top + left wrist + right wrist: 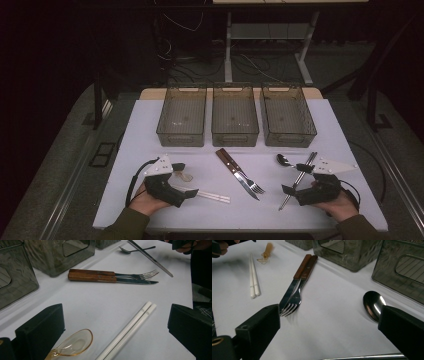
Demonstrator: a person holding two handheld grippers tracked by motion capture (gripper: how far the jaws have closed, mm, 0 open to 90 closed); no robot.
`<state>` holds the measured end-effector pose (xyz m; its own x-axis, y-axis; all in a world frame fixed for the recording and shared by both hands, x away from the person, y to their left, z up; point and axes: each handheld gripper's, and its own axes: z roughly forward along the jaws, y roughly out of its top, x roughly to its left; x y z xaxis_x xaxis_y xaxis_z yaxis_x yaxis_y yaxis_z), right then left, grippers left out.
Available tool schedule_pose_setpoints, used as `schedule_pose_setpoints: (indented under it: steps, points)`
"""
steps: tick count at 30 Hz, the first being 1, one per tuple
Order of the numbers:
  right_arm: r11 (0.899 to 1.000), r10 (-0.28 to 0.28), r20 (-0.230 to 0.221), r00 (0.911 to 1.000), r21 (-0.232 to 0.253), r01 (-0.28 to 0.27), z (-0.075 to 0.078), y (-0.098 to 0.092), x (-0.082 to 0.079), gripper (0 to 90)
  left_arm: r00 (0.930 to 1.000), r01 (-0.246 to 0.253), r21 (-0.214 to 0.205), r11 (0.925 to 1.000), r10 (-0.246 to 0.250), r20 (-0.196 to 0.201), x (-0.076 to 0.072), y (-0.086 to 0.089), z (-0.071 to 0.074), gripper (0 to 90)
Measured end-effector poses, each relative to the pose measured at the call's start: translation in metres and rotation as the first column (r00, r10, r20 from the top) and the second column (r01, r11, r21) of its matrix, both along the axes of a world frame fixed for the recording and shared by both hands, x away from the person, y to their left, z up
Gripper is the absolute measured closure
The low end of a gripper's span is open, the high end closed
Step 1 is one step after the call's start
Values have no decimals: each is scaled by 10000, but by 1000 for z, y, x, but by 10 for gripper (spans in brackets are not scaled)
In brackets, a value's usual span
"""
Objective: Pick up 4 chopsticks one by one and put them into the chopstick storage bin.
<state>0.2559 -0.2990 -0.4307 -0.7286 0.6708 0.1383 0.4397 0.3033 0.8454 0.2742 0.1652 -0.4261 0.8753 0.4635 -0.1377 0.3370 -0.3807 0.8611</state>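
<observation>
My left gripper stands open low over the white table, held in a hand. Between its jaws lie a clear amber-rimmed spoon and a pair of white chopsticks. My right gripper is open too, its jaws straddling a pair of metal chopsticks. A metal spoon lies just beside its right jaw. A wood-handled knife and fork lie side by side in the middle of the table.
Three smoky see-through bins stand in a row at the back: left, middle, right. Nothing lies in them that I can see. Beyond the table are a dark floor, cables and a desk frame.
</observation>
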Motion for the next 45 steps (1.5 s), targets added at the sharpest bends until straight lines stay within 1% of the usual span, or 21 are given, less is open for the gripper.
schedule_pose_setpoints:
  steps: [4, 6, 12, 20, 22, 24, 27, 30, 31, 32, 33, 34, 35, 36, 40, 42, 43, 44, 45]
  points:
    - [10000, -19, -19, 10000, 31, 19, 0, -1, 1, 40, 10000, 28, 36, 10000, -28, -11, 2, -1, -1, 0]
    - [10000, 28, 5, 10000, -25, -28, -1, 0, 1, 40, 10000, 23, 17, 10000, -23, -77, 2, -2, -1, 0]
    - [10000, 46, -102, 9999, 31, -46, -1, 0, 1, 40, 10000, 72, 123, 9999, -71, -49, 1, -5, 0, 11]
    - [10000, 25, -93, 10000, 57, -24, 0, -1, 1, 40, 9993, 359, 159, 9992, -358, -88, 0, -12, 0, 67]
    - [10000, 36, -105, 9999, 43, -35, 0, -1, 1, 40, 9991, 416, 94, 9991, -416, -54, 0, -14, 0, 78]
    - [10000, 43, -97, 9999, 31, -43, 0, -1, 1, 40, 9987, 501, 104, 9987, -501, 26, -1, -16, 2, 113]
    - [10000, 38, -173, 9998, 34, -38, 0, -1, 1, 40, 9987, 514, 17, 9987, -514, -15, -1, -18, 2, 143]
    - [9999, -19, -170, 9999, 104, 21, 1, -1, 2, 40, 9984, 571, 44, 9984, -571, -12, -1, -20, 3, 161]
    - [9999, -8, -153, 9999, 122, 10, 1, -1, 2, 40, 9970, 770, 117, 9970, -771, 69, -1, -22, 4, 175]
    - [10000, 1, -149, 9999, 90, 0, 0, 0, 2, 40, 9970, 770, 117, 9970, -771, 69, -1, -22, 4, 209]
    - [10000, -3, -185, 9998, 71, 5, 0, 0, 3, 40, 9961, 885, 75, 9960, -885, 23, -1, -25, 4, 225]
    - [10000, -10, -203, 9998, 52, 11, 0, 0, 3, 40, 9961, 885, 75, 9960, -885, 23, -1, -25, 4, 233]
    - [10000, -28, -200, 9998, 47, 29, 0, 0, 3, 40, 9952, 974, 143, 9951, -974, 28, -1, -26, 4, 249]
    - [10000, -30, -188, 9998, 49, 31, 0, 0, 3, 41, 9929, 1191, 186, 9927, -1191, -34, -1, -30, 3, 271]
    - [10000, -48, -208, 9998, 42, 49, 0, 0, 4, 40, 9901, 1407, 233, 9898, -1406, -49, -1, -37, 2, 327]
    - [10000, -47, -199, 9998, 45, 48, 0, 0, 4, 40, 9867, 1623, 373, 9860, -1622, -62, -1, -42, 1, 343]
    - [10000, -45, -187, 9998, 33, 46, 0, 0, 4, 40, 9843, 1766, 538, 9828, -1762, -109, -2, -48, 0, 369]
    - [10000, -45, -187, 9998, 33, 46, 0, 0, 4, 40, 9843, 1766, 538, 9828, -1762, -109, -2, -48, 0, 383]
    - [10000, -39, -186, 9998, 23, 39, -1, 0, 4, 40, 9820, 1887, 677, 9797, -1886, -72, -2, -51, 0, 397]
